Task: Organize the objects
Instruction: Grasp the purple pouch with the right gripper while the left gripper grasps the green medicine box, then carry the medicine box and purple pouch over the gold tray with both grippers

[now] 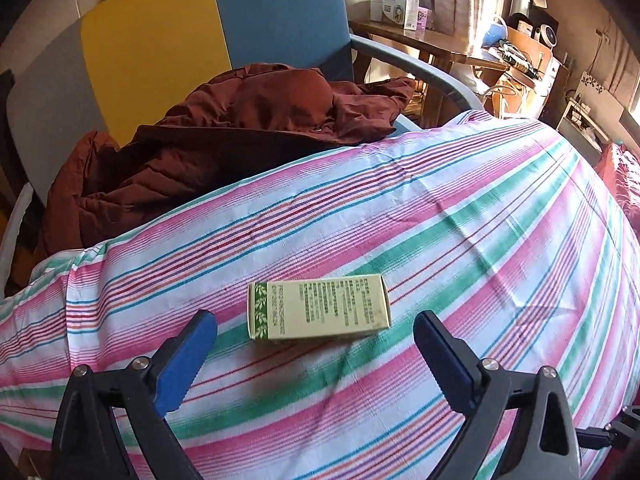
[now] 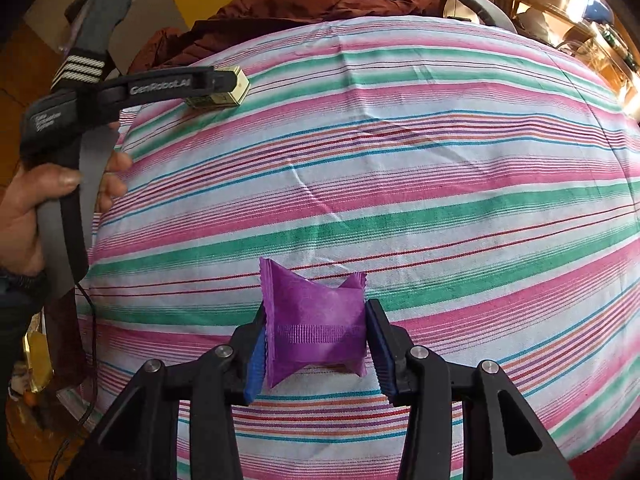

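Two grippers, two items, sorting barely under way

Left wrist view: the left gripper (image 1: 316,344) is hovering spread wide over the green box (image 1: 318,307) lying on the striped sheet (image 1: 460,208). Right wrist view: the right gripper (image 2: 316,344) is pinching the purple packet (image 2: 316,324) just above the sheet (no container showing anywhere), so everything looks left to do.
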`<state>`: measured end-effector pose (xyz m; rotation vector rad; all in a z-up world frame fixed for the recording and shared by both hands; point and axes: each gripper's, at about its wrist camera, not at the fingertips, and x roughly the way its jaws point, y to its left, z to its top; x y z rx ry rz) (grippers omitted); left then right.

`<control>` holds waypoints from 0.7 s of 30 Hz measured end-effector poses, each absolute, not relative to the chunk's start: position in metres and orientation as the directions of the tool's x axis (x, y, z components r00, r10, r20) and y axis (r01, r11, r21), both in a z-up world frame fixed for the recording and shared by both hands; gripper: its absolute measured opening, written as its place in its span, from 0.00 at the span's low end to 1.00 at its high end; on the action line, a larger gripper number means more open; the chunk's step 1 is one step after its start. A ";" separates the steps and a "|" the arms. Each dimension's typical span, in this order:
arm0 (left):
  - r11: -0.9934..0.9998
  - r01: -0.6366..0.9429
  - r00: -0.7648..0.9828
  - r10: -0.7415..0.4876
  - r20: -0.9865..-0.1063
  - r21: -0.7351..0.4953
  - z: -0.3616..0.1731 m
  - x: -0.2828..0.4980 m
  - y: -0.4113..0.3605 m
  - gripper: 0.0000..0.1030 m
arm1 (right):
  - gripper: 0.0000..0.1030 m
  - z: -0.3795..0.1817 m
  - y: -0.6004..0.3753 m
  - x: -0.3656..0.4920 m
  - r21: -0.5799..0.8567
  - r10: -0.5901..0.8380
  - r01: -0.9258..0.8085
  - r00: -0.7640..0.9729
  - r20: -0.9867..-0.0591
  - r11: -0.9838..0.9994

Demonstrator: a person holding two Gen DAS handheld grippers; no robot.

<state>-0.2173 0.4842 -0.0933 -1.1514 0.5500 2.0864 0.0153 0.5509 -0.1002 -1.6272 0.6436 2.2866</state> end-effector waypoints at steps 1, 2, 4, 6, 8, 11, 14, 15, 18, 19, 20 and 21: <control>-0.680 -0.731 -0.381 0.342 -0.859 0.053 -0.098 -0.222 0.489 0.97 | 0.45 -0.101 0.551 0.015 0.201 -0.044 -0.452 -0.333 -0.942 -0.869; -0.682 -0.729 -0.381 0.325 -0.865 0.065 -0.104 -0.226 0.492 0.91 | 0.45 -0.102 0.551 0.014 0.199 -0.045 -0.453 -0.328 -0.943 -0.869; -0.685 -0.726 -0.355 0.302 -0.885 0.057 -0.114 -0.233 0.494 0.71 | 0.45 -0.104 0.552 0.014 0.203 -0.051 -0.456 -0.323 -0.945 -0.867; -0.685 -0.728 -0.331 0.331 -0.884 0.016 -0.112 -0.230 0.486 0.70 | 0.45 -0.105 0.553 0.015 0.205 -0.054 -0.457 -0.322 -0.945 -0.866; -0.680 -0.733 -0.323 0.358 -0.876 -0.008 -0.104 -0.218 0.476 0.70 | 0.45 -0.104 0.553 0.014 0.203 -0.052 -0.454 -0.323 -0.945 -0.867; -0.684 -0.729 -0.343 0.388 -0.855 -0.018 -0.085 -0.190 0.452 0.70 | 0.45 -0.102 0.552 0.014 0.210 -0.059 -0.438 -0.334 -0.941 -0.874; -0.708 -0.705 -0.354 0.398 -0.846 -0.038 -0.072 -0.160 0.422 0.71 | 0.45 -0.100 0.547 0.013 0.215 -0.070 -0.405 -0.345 -0.936 -0.888; -0.715 -0.697 -0.350 0.401 -0.847 -0.050 -0.069 -0.152 0.411 0.71 | 0.45 -0.100 0.545 0.012 0.212 -0.072 -0.397 -0.338 -0.938 -0.893; -0.722 -0.688 -0.345 0.410 -0.844 -0.070 -0.065 -0.120 0.383 0.71 | 0.46 -0.102 0.544 0.011 0.198 -0.072 -0.386 -0.318 -0.945 -0.901; -0.719 -0.692 -0.350 0.412 -0.841 -0.065 -0.062 -0.107 0.375 0.71 | 0.48 -0.102 0.545 0.011 0.204 -0.078 -0.384 -0.317 -0.945 -0.900; -0.713 -0.699 -0.351 0.422 -0.836 -0.066 -0.059 -0.095 0.369 0.71 | 0.48 -0.103 0.545 0.010 0.203 -0.080 -0.383 -0.312 -0.947 -0.901; -0.705 -0.705 -0.351 0.435 -0.829 -0.071 -0.055 -0.082 0.361 0.71 | 0.48 -0.104 0.544 0.009 0.199 -0.077 -0.383 -0.310 -0.947 -0.902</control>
